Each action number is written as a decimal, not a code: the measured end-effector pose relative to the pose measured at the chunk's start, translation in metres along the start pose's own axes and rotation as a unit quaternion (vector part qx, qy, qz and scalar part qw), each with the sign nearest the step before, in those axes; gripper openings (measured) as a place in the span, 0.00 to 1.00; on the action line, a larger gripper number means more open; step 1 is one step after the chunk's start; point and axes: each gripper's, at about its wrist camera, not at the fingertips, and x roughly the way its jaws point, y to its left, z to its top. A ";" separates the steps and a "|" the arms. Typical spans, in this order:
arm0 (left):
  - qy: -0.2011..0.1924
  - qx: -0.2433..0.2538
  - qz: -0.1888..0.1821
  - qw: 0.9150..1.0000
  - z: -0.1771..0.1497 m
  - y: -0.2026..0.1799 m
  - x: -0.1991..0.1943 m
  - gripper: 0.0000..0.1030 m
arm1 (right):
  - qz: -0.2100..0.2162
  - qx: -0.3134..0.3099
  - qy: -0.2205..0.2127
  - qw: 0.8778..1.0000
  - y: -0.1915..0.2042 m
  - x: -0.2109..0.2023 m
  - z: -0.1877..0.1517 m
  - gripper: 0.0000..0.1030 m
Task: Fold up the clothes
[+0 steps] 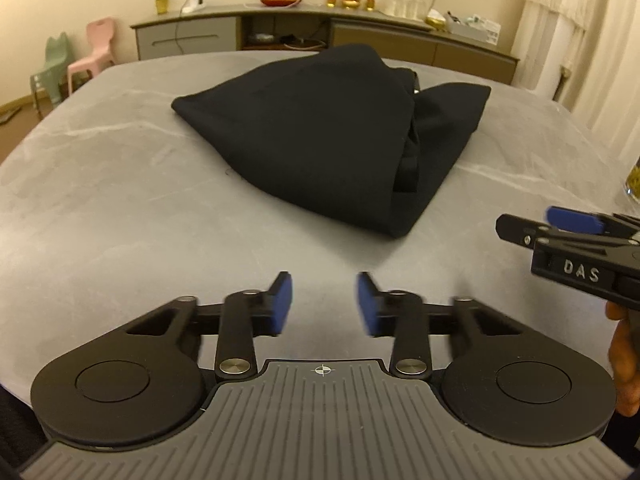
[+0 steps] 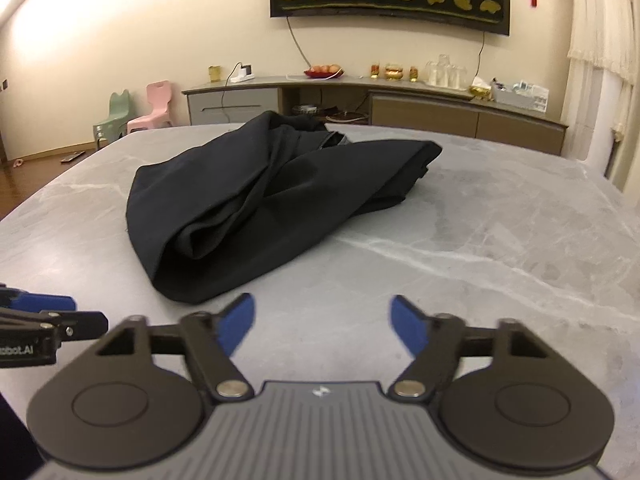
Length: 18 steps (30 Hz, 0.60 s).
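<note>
A black garment point(image 1: 320, 136) lies loosely bunched on the grey marble table point(image 1: 120, 208); in the right wrist view it point(image 2: 256, 208) shows deep folds. My left gripper point(image 1: 325, 304) is open and empty, hovering over bare table short of the garment's near corner. My right gripper point(image 2: 322, 326) is open and empty, just in front of the garment's near edge. Each gripper shows at the edge of the other's view: the right one point(image 1: 576, 236) and the left one point(image 2: 44, 312).
A long sideboard point(image 2: 380, 104) with a fruit bowl, glasses and gold ornaments stands beyond the table. Small pink point(image 2: 154, 110) and green point(image 2: 112, 118) chairs stand at far left. A glass point(image 1: 632, 180) sits at the table's right edge. Curtains hang at right.
</note>
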 end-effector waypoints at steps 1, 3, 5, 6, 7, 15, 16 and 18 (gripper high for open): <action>-0.003 0.004 -0.001 1.000 0.000 -0.001 -0.001 0.10 | 0.002 0.001 0.003 1.000 0.000 0.000 0.000 0.46; -0.008 0.011 -0.002 1.000 -0.001 -0.005 -0.003 0.00 | 0.000 -0.001 0.002 1.000 0.000 -0.001 0.000 0.17; -0.016 0.021 0.002 1.000 0.000 -0.010 -0.007 0.00 | -0.002 -0.003 0.002 1.000 0.000 -0.002 0.000 0.01; -0.021 0.027 0.003 0.999 0.000 -0.012 -0.009 0.00 | -0.003 -0.005 0.002 1.000 0.001 -0.002 0.000 0.00; -0.024 0.033 0.005 0.999 0.000 -0.014 -0.010 0.00 | -0.004 -0.006 0.001 1.000 0.001 -0.003 0.000 0.00; -0.042 0.042 0.019 0.998 -0.001 -0.018 -0.015 0.00 | -0.013 -0.014 -0.001 1.000 0.002 -0.007 -0.001 0.00; -0.043 0.043 0.020 0.998 -0.001 -0.018 -0.016 0.00 | -0.014 -0.015 -0.001 1.000 0.002 -0.008 -0.001 0.00; -0.047 0.042 0.023 0.998 -0.001 -0.019 -0.019 0.00 | -0.018 -0.016 -0.003 1.000 0.003 -0.009 0.000 0.00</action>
